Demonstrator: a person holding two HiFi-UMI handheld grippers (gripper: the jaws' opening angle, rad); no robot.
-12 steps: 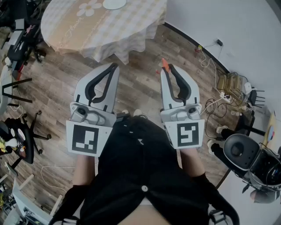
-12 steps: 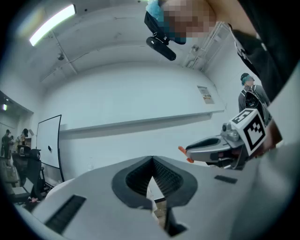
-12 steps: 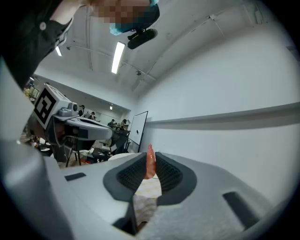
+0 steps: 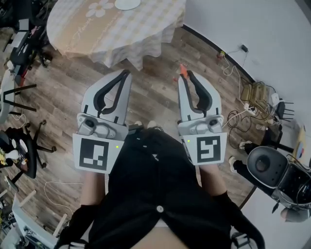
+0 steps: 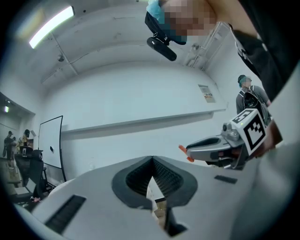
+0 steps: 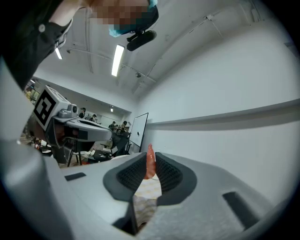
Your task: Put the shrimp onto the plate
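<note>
Shrimp point(image 4: 182, 71) pinched at the very tips of the right hand-held gripper point(image 4: 183, 76), orange tail poking out past the jaws; seen in the right gripper view as a slim pink-orange sliver point(image 6: 150, 161) standing upright between the two ribbed pads, clamped tight. Held over a wood-plank floor point(image 4: 58, 97), short of a round desk point(image 4: 77, 34) draped in a beige checked cloth point(image 4: 146, 34) with a flower print. White plate point(image 4: 127, 4) far back on that desk, at the top edge of the head view, well apart from the shrimp. White wall point(image 4: 252, 29) to the right, with cables point(image 4: 243, 109) on the floor along it; black chair point(image 4: 22, 146) at the left. Left hand-held gripper point(image 4: 127, 73) level beside the right one, jaws together at the tips point(image 5: 152, 161).
</note>
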